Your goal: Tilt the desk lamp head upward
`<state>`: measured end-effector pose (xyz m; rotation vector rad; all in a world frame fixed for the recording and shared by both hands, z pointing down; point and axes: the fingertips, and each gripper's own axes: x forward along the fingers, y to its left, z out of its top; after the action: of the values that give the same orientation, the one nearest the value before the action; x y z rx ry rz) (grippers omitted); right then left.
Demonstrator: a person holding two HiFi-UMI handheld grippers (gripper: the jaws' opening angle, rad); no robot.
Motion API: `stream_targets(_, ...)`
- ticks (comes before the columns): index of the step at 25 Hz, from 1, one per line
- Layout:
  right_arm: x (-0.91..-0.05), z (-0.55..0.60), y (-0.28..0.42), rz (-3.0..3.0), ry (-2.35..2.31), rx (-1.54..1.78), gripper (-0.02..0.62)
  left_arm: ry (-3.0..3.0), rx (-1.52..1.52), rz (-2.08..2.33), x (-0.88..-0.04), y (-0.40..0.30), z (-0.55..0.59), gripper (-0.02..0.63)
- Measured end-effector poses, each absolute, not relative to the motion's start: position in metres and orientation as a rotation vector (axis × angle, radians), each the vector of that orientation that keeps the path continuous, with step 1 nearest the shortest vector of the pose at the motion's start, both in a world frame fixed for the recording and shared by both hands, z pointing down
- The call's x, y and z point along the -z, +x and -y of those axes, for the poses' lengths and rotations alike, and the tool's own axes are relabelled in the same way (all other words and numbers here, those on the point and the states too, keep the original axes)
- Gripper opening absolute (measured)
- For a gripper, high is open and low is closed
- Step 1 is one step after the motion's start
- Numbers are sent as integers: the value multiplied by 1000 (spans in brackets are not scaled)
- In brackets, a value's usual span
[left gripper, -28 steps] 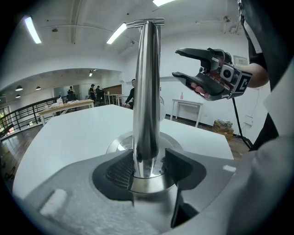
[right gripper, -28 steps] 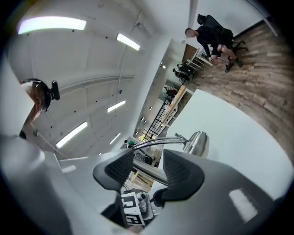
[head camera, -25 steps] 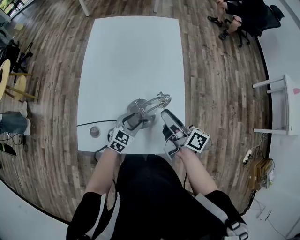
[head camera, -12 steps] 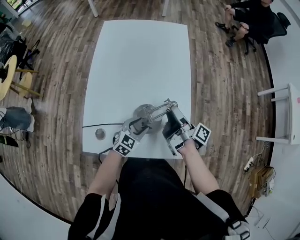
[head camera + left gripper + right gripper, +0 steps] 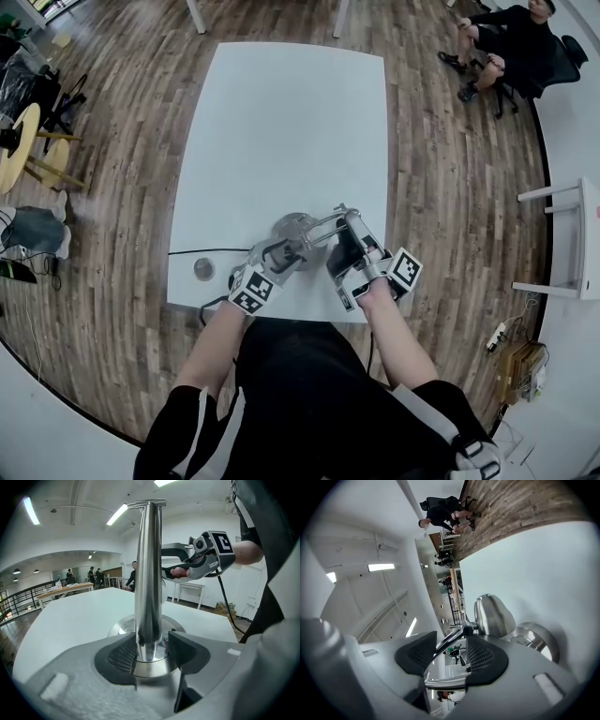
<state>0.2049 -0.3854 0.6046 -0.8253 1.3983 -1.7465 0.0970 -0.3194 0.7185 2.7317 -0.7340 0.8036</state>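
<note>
The left gripper (image 5: 151,649) clamped the lamp post (image 5: 149,573). The right gripper (image 5: 446,657) jaws were closing around the lamp arm (image 5: 451,643), not yet pressing. The next move required gripping, then raising the lamp head (image 5: 493,616).

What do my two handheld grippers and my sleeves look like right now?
The left gripper and right gripper both have light grey bodies, dark textured pads and a cube of black-and-white square markers. A black cable trails from the right one, whose jaws are closing with the silver desk lamp's thin arm between them. The sleeves are black with white stripes.
</note>
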Motion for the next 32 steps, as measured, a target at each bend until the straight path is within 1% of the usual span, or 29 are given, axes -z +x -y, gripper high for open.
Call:
stream_targets(4,-604,386,202,-1398,-822,1747,177,2735,-798,733,-720,94,320,225)
stream_targets(15,-586,392,211,-1498,-872,1682,156,2734,-819,705,-721,96,322,225)
stream_targets(32,-544,402,214,-1773,-990,1500,146,2721,-840,685,-729,91,322,225)
